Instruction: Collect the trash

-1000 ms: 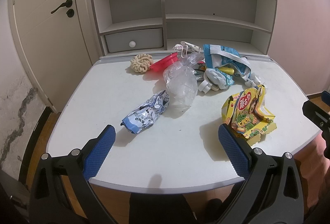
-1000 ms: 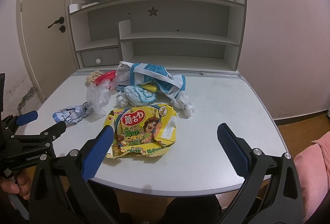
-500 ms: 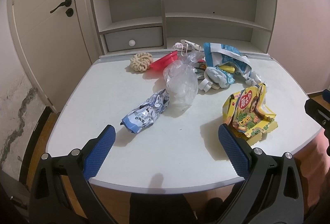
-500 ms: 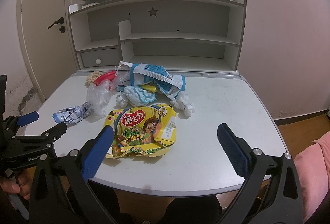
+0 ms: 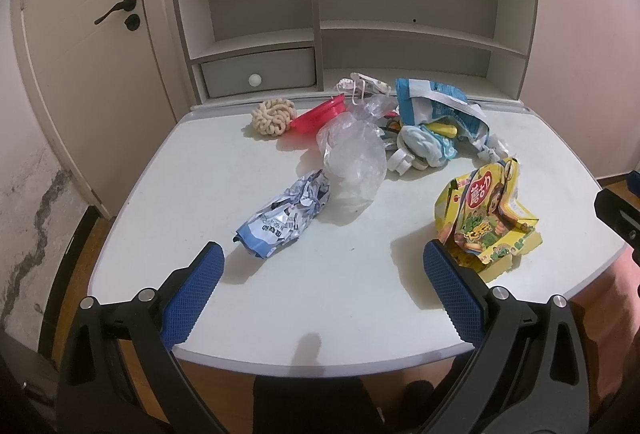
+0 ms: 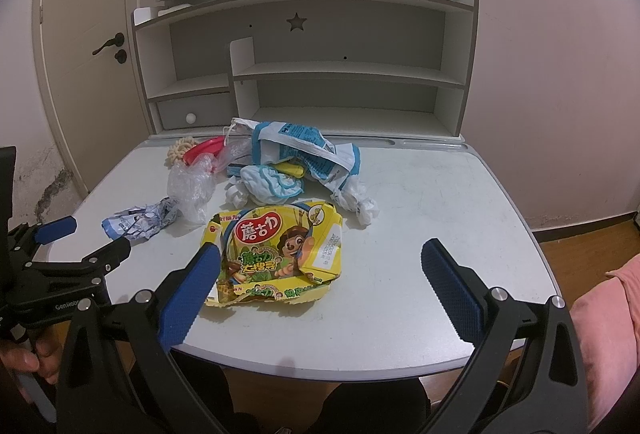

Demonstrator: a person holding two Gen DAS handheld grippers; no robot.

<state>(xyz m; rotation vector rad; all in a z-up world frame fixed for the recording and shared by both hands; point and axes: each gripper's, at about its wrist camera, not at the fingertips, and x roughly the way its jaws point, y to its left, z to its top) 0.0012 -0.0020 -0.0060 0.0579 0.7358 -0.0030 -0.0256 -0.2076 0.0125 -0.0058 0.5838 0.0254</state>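
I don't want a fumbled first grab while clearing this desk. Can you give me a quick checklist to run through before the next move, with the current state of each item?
1. Left gripper open and empty: ok.
2. Right gripper open and empty: ok.
3. Nearest target for the right: yellow snack box, crushed, lying flat just ahead of its left finger: ok.
4. Nearest target for the left: crumpled blue-and-white wrapper, lying apart from its fingers: ok.
5. Wrapper free of neighbours: its far end touches or overlaps the clear plastic bag: cannot tell.
6. Bin or bag to drop trash into: none in either view: not ok.
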